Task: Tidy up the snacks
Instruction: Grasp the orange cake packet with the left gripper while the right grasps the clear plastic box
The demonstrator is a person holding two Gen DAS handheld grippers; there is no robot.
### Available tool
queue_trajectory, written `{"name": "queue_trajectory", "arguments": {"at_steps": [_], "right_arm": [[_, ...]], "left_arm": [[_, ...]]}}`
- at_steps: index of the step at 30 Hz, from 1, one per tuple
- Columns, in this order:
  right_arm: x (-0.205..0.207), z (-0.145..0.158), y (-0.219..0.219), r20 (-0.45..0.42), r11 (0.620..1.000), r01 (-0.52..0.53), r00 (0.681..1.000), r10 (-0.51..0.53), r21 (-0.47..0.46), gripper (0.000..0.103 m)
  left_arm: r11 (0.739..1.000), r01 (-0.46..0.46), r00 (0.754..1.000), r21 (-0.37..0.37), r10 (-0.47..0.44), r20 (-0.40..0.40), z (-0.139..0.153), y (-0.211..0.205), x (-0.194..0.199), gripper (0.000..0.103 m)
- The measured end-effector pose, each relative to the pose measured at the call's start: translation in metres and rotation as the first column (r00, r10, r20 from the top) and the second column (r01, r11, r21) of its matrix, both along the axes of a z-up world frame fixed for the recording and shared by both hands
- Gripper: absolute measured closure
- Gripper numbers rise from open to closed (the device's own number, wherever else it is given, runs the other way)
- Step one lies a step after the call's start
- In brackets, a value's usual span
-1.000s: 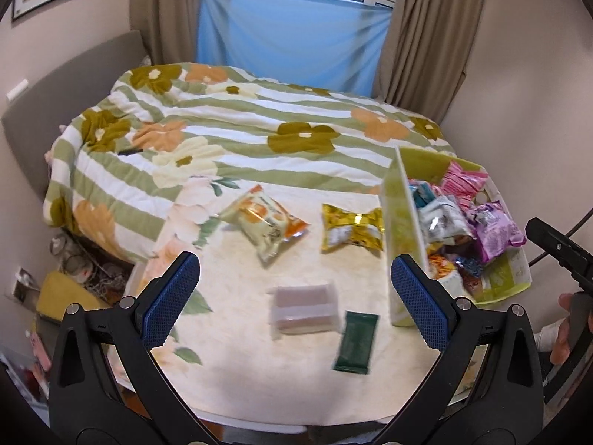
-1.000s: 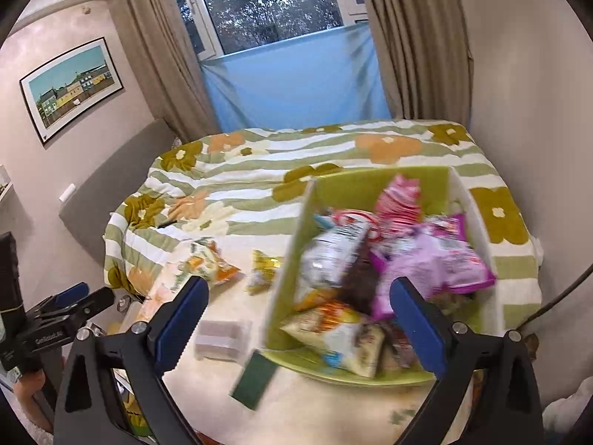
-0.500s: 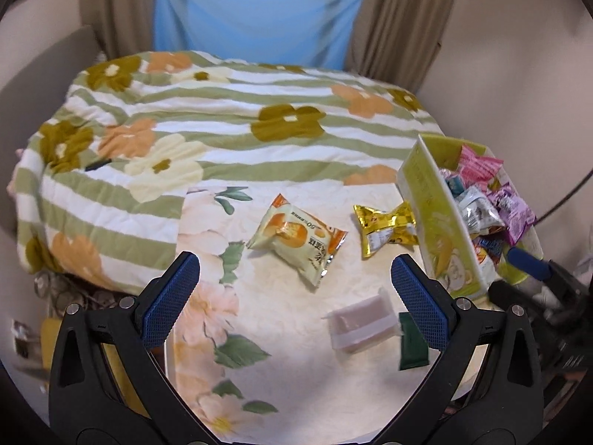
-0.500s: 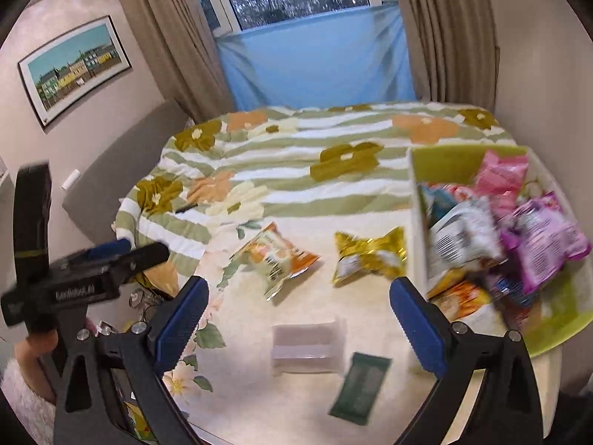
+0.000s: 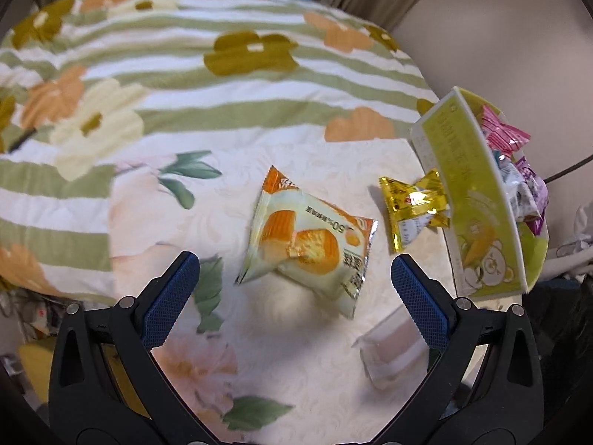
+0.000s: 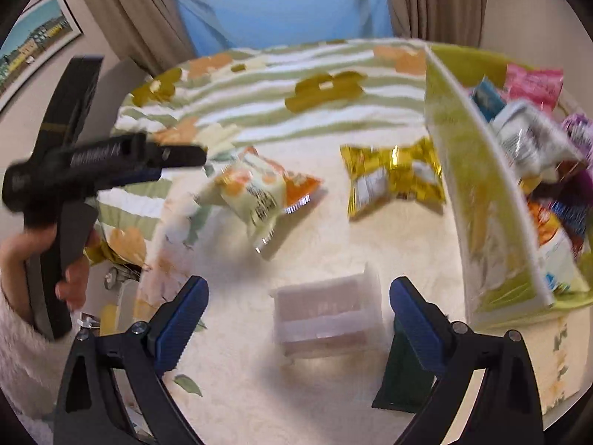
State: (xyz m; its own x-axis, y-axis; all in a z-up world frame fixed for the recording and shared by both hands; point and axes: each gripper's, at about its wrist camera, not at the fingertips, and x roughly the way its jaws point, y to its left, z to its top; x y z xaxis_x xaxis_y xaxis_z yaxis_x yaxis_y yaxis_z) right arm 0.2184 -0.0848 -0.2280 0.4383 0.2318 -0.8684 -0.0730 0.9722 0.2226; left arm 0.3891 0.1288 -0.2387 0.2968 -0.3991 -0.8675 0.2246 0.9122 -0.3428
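The left tongs [image 5: 294, 296] stand wide and empty above the orange-and-cream snack bag [image 5: 309, 243], which lies on the counter [image 5: 296, 371] between their tips. The right tongs [image 6: 298, 319] are also wide and empty, over the clear plastic pack [image 6: 328, 315].

The risk, as it seems, is in the grip. The orange-and-cream snack bag is puffed with air and smooth, so it may slip out sideways if the left tongs close on its middle; a hard squeeze could also crush what is inside. The green box [image 5: 478, 200] at the right edge of the counter is already full, and one more bag dropped on top may slide out again.

Four loose snacks are on the counter: one orange-and-cream snack bag, one gold wrapper [image 5: 415, 209] just beside the box wall, one clear plastic pack, and one dark green sachet [image 6: 404, 374]. There is one box; its packets overlap too much to count.
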Motion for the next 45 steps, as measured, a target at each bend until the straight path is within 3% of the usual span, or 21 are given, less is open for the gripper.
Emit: {"name": "queue_trajectory", "arguments": {"at_steps": [6, 13, 17, 22, 32, 45], "right_arm": [[0.004, -0.033, 0.002, -0.063, 1.000, -0.016, 0.998, 0.016, -0.002, 0.005], [0.007, -0.054, 0.004, -0.102, 0.998, -0.062, 0.993, 0.063, 0.016, 0.005], [0.004, -0.060, 0.009, -0.097, 0.994, -0.100, 0.991, 0.096, -0.035, 0.005], [0.005, -0.070, 0.008, -0.120, 0.992, -0.113, 0.987, 0.105, -0.059, 0.005], [-0.005, -0.078, 0.023, -0.095, 0.963, -0.175, 0.983, 0.159, -0.205, 0.005], [-0.014, -0.081, 0.020, -0.035, 0.959, -0.153, 0.988, 0.149, -0.237, 0.005]], "left_arm": [[0.999, 0.020, 0.997, -0.035, -0.022, -0.072, -0.037, -0.016, 0.023, 0.001], [0.999, 0.036, 0.992, -0.029, -0.040, -0.123, -0.060, -0.032, 0.031, 0.001], [0.999, 0.050, 0.987, -0.019, -0.052, -0.151, -0.070, -0.038, 0.030, 0.008], [0.999, 0.049, 0.990, -0.011, -0.050, -0.133, -0.070, -0.040, 0.025, 0.021], [1.000, 0.000, 0.990, -0.026, -0.003, -0.141, -0.064, -0.030, 0.014, 0.030], [0.995, -0.084, 0.985, -0.050, 0.075, -0.156, -0.063, 0.006, -0.023, 0.032]]}}
